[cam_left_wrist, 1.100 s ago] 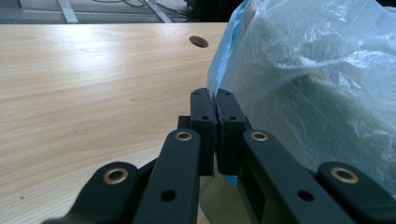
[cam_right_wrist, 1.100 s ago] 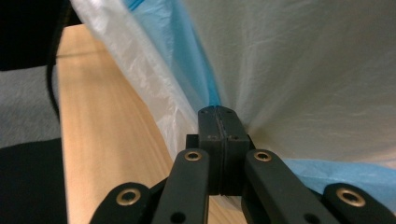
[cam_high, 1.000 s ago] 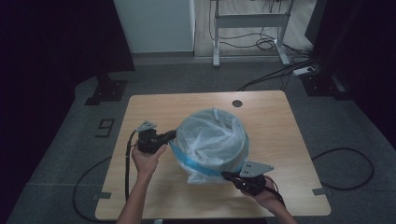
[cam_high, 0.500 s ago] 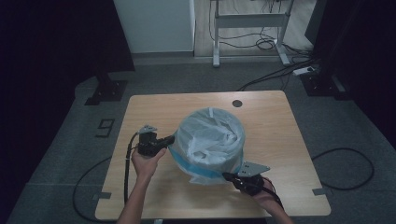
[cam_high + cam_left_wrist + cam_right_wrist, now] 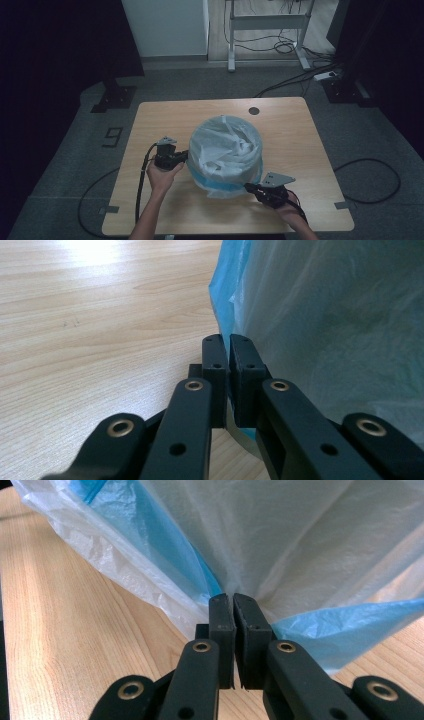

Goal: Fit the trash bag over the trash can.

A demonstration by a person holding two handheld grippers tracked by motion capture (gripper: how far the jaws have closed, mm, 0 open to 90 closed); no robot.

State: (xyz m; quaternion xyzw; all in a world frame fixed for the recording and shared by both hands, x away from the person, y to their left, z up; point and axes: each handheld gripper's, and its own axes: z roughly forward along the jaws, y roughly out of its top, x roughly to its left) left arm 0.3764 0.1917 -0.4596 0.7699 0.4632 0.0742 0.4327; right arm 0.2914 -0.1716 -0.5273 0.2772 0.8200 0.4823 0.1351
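Observation:
A translucent white and blue plastic bag (image 5: 225, 150) is draped over a round bin in the middle of the wooden table (image 5: 300, 130). Its mouth is open upward. My left gripper (image 5: 184, 158) is at the bag's left side, shut on the blue film (image 5: 325, 315), which is pinched at its tips (image 5: 229, 340). At the bag's front right edge, low near the table, my right gripper (image 5: 248, 187) holds the film (image 5: 300, 530). Its jaws have just eased open a little, but the pads (image 5: 233, 597) still press on the film.
A dark round grommet (image 5: 254, 110) sits near the table's far edge. Cables trail from both grippers, the left one looping off the table's left front (image 5: 142, 175). A desk frame (image 5: 265, 30) and floor cables lie beyond the table.
The bag has come lower around the bin and now looks less bulged. My right gripper has sunk slightly toward the table with the film. The left gripper has stayed in place.

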